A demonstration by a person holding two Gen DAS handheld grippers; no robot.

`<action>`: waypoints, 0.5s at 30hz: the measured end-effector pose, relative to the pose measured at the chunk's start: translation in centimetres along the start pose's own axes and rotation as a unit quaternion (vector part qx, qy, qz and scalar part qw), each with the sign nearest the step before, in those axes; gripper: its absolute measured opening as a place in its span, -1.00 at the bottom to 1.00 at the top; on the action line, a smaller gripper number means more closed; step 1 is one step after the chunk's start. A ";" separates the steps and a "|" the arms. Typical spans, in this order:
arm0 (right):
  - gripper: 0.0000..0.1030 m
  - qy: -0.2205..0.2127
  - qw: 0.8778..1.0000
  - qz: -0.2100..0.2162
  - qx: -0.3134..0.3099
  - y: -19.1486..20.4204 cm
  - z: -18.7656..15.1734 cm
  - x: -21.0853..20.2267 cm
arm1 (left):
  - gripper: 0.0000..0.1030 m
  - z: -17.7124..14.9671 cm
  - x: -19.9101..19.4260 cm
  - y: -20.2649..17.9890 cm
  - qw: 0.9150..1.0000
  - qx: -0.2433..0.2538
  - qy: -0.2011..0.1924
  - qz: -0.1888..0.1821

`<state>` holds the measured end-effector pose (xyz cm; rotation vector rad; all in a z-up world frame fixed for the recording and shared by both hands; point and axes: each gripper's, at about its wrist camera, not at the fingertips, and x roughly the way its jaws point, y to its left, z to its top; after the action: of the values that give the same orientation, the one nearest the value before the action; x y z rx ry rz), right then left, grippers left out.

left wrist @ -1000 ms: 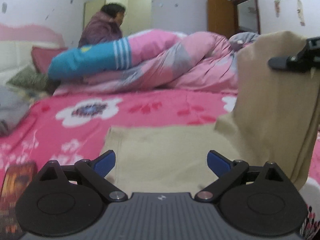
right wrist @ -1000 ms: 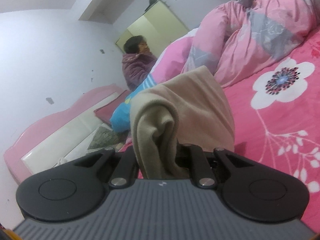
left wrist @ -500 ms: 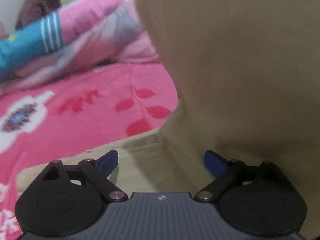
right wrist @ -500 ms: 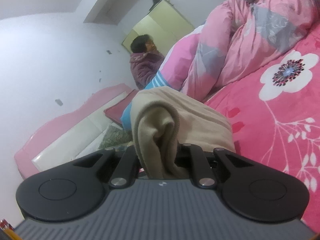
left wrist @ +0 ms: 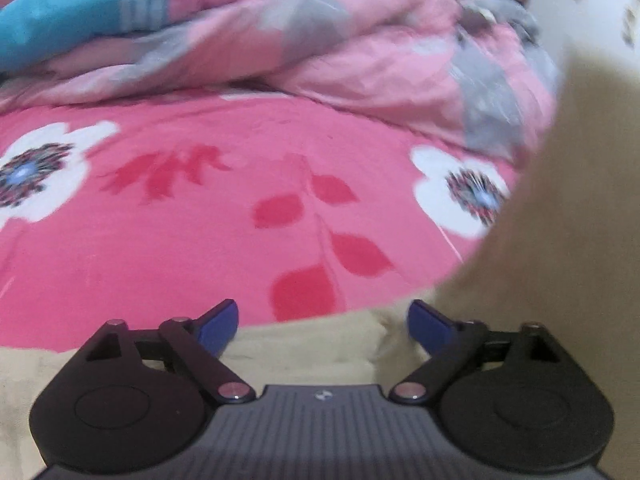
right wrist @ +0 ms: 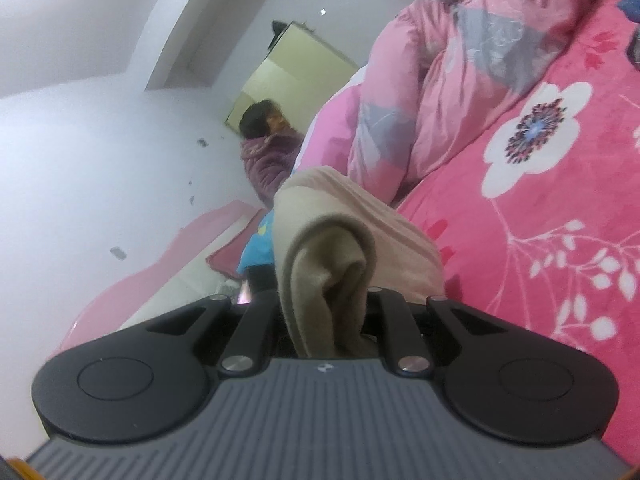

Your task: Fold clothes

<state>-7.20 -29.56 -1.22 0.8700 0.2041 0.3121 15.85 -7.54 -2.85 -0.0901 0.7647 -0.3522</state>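
1. So the beige garment (left wrist: pixel 312 350) is lying partly flat on the bed, right under the left claw (left wrist: pixel 323 318), while its other end is hanging up along the right side of the left view like a curtain.
2. That raised end is getting pinched by the right claw (right wrist: pixel 327 312), pressed together on a bunched fold of the cloth, same grip as a second ago, so it's holding the corner up ready to carry over.
3. What's changing: the left claw has been swinging from the left part of the garment over toward the lifted flap, and its jaws have just been narrowing a bit. They're still spread, pads not pressing anything, just hovering over the flat cloth's far edge.
4. My read: it's lining up to grab that far edge near the crease, so the fold is only getting started.
5. Edges: the far hem is running left to right just past the blue pads (left wrist: pixel 218 326), with a little pucker between them.
6. Room: the pink floral sheet (left wrist: pixel 200 240) beyond is open, the rumpled duvet (left wrist: pixel 360 48) is sitting well apart at the far side, and a person (right wrist: pixel 268 148) is way off beside it.
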 end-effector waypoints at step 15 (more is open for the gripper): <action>-0.81 -0.021 0.999 -0.001 0.036 -3.1 0.5 -0.9 | -0.82 -5.0 -2.8 -4.7 0.982 0.139 0.003 -0.127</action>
<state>-7.30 -32.12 -3.24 0.9473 0.1783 0.2853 9.28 -10.74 -3.63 0.0778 0.7053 -0.6986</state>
